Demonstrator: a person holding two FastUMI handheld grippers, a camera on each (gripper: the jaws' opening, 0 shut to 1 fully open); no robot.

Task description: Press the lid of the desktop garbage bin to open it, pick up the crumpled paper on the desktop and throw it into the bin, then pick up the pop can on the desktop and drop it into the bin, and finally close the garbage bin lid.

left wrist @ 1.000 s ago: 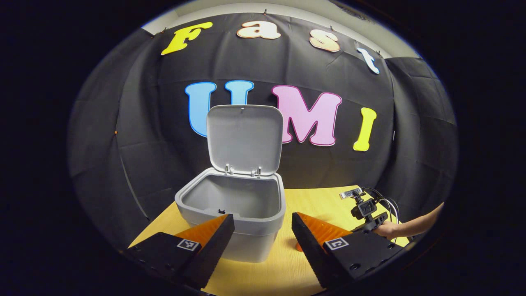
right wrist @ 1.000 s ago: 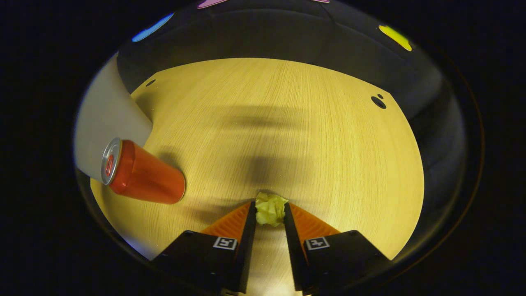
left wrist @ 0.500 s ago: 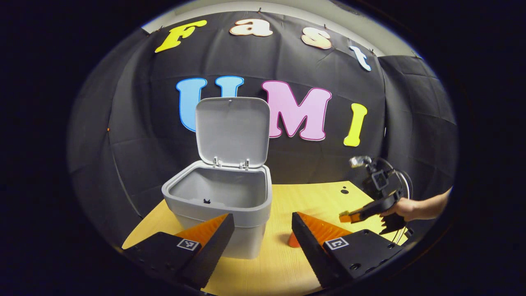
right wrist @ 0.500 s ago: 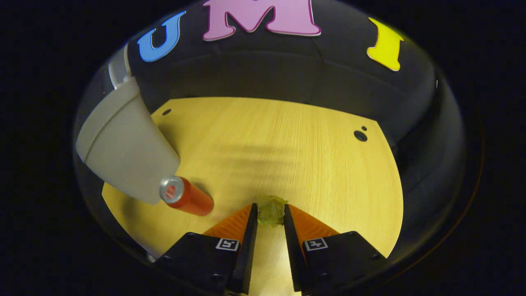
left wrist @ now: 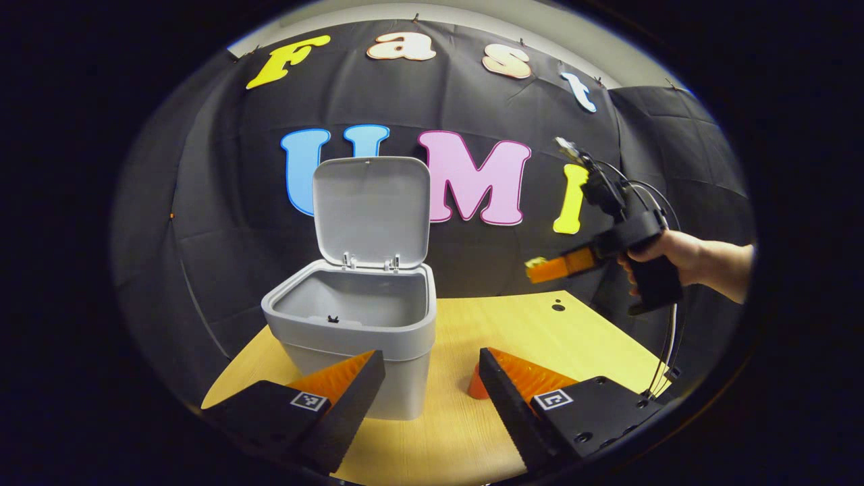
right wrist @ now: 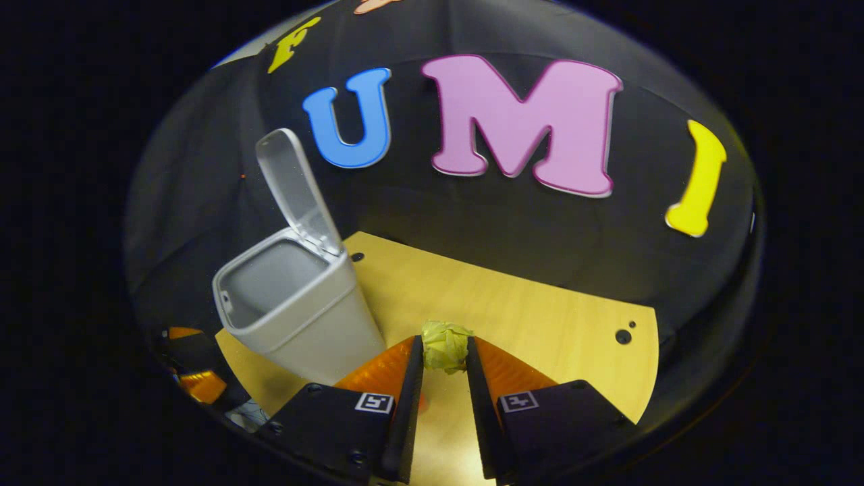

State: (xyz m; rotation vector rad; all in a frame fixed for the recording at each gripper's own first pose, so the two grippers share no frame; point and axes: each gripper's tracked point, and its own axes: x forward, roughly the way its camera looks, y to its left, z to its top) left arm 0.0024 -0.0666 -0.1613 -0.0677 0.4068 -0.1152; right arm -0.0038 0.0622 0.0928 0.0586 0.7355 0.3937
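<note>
The left gripper (left wrist: 432, 378) had its fingers (left wrist: 351, 391) spread wide at the bottom of the left gripper view, grasping nothing. Between and behind them, left of centre, stood the grey bin (left wrist: 351, 337) on the yellow table (left wrist: 513, 324), its lid (left wrist: 371, 209) swung up and standing nearly upright against the black wall. The bin's inside was open to view, and what could be seen of it was bare grey plastic. Just beside the right finger, low in the frame, a bit of the orange can (left wrist: 476, 386) peeked out on the table. At the right of the frame a hand (left wrist: 665, 253) held the right gripper (left wrist: 540, 270) up in the air, above the table and well right of the bin.

In the right gripper view the bin (right wrist: 297, 304) sat at the left with its lid (right wrist: 297, 185) raised. At bottom centre the right gripper (right wrist: 444, 351) was clenched on the crumpled paper (right wrist: 445, 345), both fingers (right wrist: 408, 378) pressing its sides, above the table (right wrist: 540, 317).
</note>
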